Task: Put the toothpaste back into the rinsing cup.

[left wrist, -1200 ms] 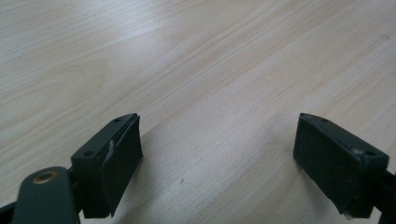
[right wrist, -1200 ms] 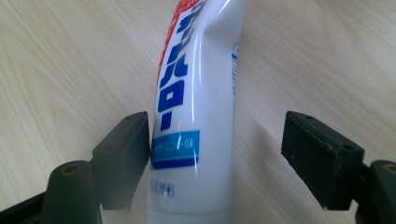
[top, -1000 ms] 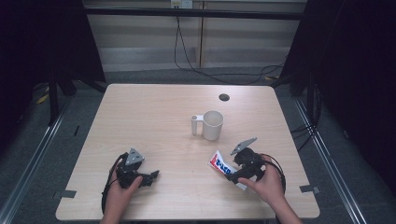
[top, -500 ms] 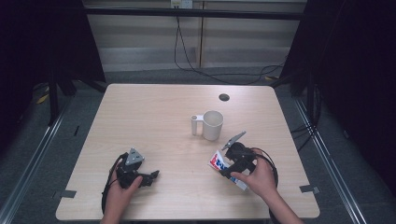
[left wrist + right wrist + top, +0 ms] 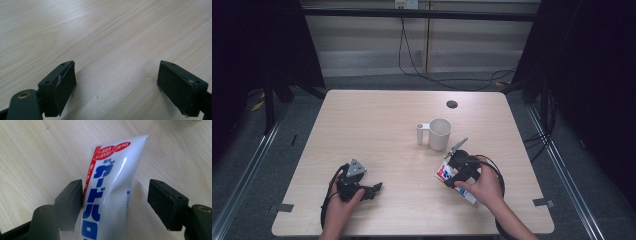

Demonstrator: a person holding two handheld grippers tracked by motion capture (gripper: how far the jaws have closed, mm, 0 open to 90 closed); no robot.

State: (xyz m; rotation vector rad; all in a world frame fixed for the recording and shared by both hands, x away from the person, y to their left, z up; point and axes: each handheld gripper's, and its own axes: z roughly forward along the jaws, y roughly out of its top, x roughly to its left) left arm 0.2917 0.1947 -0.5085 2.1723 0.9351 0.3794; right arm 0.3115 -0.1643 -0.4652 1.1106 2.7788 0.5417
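Observation:
A white toothpaste tube (image 5: pixel 442 172) with blue and red lettering lies on the wooden table (image 5: pixel 377 125) at the front right. My right gripper (image 5: pixel 458 173) sits over it, held by a hand. In the right gripper view the tube (image 5: pixel 110 187) lies between the jaws of that gripper (image 5: pixel 115 195). The left jaw touches the tube and the right jaw stands a little off it, so the gripper is open. My left gripper (image 5: pixel 373 189) rests at the front left. It (image 5: pixel 117 82) is open over bare wood with nothing between its jaws.
A white mug (image 5: pixel 439 134) with its handle to the left stands near the table's middle, just beyond the right gripper. A small dark round hole (image 5: pixel 452 104) sits near the far edge. Dark floor and cables surround the table.
The right gripper has moved left and forward onto the toothpaste tube, which now lies between its jaws. The left gripper has stayed where it was.

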